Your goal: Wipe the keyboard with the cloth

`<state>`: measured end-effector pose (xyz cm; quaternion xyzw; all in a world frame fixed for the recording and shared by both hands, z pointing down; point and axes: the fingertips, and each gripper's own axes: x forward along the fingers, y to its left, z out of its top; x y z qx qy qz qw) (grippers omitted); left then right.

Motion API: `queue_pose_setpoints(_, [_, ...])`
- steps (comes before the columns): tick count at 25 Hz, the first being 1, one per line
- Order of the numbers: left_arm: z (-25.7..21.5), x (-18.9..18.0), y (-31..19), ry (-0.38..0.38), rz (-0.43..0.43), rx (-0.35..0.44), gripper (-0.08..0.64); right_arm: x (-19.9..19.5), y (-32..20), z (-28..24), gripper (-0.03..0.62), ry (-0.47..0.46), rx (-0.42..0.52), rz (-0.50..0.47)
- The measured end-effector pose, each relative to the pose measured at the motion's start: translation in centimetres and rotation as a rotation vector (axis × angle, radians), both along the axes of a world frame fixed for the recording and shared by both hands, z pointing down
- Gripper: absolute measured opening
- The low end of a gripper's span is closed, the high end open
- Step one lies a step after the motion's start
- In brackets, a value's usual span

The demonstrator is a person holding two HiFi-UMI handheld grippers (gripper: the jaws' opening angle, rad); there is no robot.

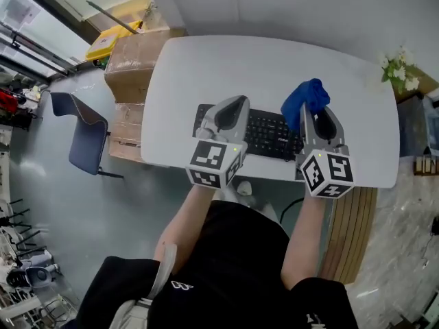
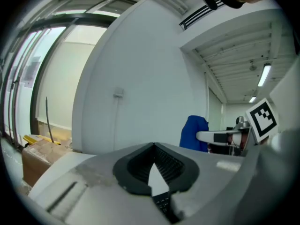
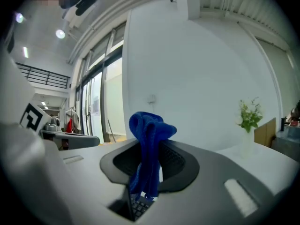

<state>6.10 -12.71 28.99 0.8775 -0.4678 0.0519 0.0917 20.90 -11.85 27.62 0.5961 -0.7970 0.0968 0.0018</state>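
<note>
Worktop mid-frame is carrying the keyboard; my right hand-held gripper is pinching the limp blue cloth mid-bunch, left hand-held gripper hovering closed, empty.

The head view looks steeply down from above the person onto the table, taking in both grippers and the whole keyboard from well above. The left gripper view sits low and close over the keyboard. It faces along its jaws and up toward the wall, and at its right it catches the right gripper and the cloth. The right gripper view faces likewise, with the cloth close in front and the left gripper at its left. It shares the flowers with the head view.
</note>
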Motion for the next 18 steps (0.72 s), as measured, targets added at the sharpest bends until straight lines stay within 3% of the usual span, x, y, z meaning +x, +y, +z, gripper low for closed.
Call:
queue_pose_setpoints(9, [-8.3, -3.7, -0.2, 0.038, -0.103, 0.179, -0.002, -6.4, -1.2, -7.1, 0.1, -0.016, 0.156, -0.167])
queue_pose_setpoints(18, [-10.3, -4.4, -0.1, 0.051, -0.107, 0.223, -0.002, -9.2, -1.2, -8.5, 0.098, 0.041, 0.184, -0.215])
